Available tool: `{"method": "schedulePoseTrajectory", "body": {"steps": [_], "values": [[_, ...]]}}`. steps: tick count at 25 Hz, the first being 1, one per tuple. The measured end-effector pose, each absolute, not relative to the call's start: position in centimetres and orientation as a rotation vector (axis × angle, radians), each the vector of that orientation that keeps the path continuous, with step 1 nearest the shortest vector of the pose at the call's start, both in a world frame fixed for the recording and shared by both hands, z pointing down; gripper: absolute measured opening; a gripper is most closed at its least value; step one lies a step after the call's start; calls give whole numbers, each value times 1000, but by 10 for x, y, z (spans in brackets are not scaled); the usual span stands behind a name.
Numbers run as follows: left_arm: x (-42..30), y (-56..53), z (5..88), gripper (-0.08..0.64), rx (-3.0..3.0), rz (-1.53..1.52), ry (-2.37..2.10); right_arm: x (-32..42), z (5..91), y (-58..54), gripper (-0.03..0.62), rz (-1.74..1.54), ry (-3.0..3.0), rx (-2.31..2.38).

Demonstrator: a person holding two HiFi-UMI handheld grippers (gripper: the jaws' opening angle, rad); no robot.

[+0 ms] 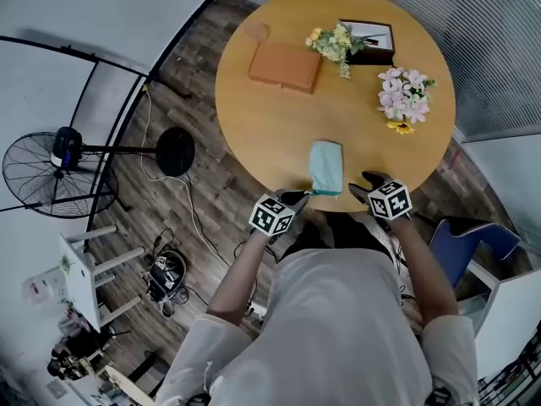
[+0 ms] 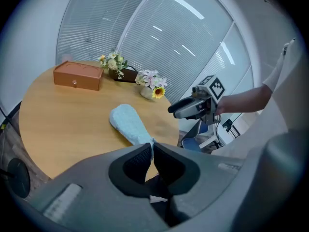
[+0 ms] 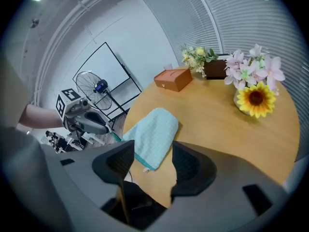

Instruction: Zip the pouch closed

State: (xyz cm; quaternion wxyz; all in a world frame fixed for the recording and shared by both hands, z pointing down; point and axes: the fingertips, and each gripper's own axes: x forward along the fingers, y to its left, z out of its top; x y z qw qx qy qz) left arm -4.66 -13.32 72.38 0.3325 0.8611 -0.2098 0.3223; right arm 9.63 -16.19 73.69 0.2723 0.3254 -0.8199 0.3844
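A light blue quilted pouch (image 1: 326,166) lies on the round wooden table (image 1: 270,125), its near end at the front edge. My left gripper (image 1: 297,197) is shut on the pouch's near left corner; in the left gripper view the fabric corner (image 2: 151,142) sits pinched at the tips of that gripper (image 2: 152,148). My right gripper (image 1: 362,186) hangs just right of the pouch's near end, jaws open. In the right gripper view the pouch (image 3: 153,134) and its teal zip edge with a small pull (image 3: 145,169) lie between the spread jaws of that gripper (image 3: 152,153), untouched.
Further back on the table are an orange-brown box (image 1: 285,66), a dark frame with yellow flowers (image 1: 368,41), and pink flowers with a sunflower (image 1: 404,96). A floor fan (image 1: 51,172) and cables stand left of the table, a blue chair (image 1: 473,239) right.
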Motion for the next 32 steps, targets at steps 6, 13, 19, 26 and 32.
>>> {"method": "schedulePoseTrajectory", "body": {"steps": [6,13,19,26,32], "values": [[-59,-121,735,137,2223,827,-597,85,717,-128,235,1030,-2215,983],[-78,-98,712,192,2302,820,-663,76,685,-90,235,947,-2240,1073],[-97,-71,680,192,2338,748,-710,65,654,-55,235,868,-2268,1122],[-113,-41,622,192,2408,626,-791,60,606,-12,235,762,-2307,1192],[-114,-20,570,192,2476,520,-873,66,558,12,221,681,-2360,1268]]}}
